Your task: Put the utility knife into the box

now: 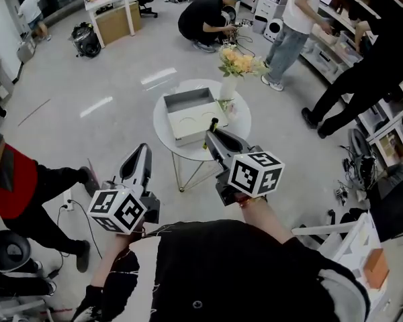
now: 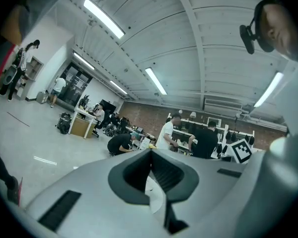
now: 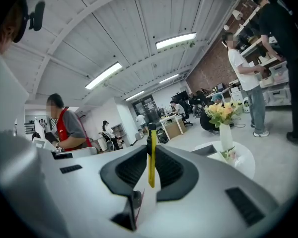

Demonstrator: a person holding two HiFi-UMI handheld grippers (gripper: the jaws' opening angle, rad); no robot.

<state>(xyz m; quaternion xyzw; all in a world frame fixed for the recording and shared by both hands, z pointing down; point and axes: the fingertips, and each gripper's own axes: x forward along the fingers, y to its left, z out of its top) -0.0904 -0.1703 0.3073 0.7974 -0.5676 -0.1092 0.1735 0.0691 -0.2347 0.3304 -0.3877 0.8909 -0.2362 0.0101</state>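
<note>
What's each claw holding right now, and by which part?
Right claw grips the yellow utility knife by its body, black end poking past the tips. Left claw is shut on nothing.

Yellow utility knife (image 3: 151, 157) upright in jaws, open grey box (image 1: 188, 100) (on table (image 1: 240, 123))

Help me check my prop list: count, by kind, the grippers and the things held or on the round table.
Grippers: 2, left gripper and right gripper
Box: 1
Vase of flowers: 1
Knife: 1, in the right gripper
Total: 5
</note>
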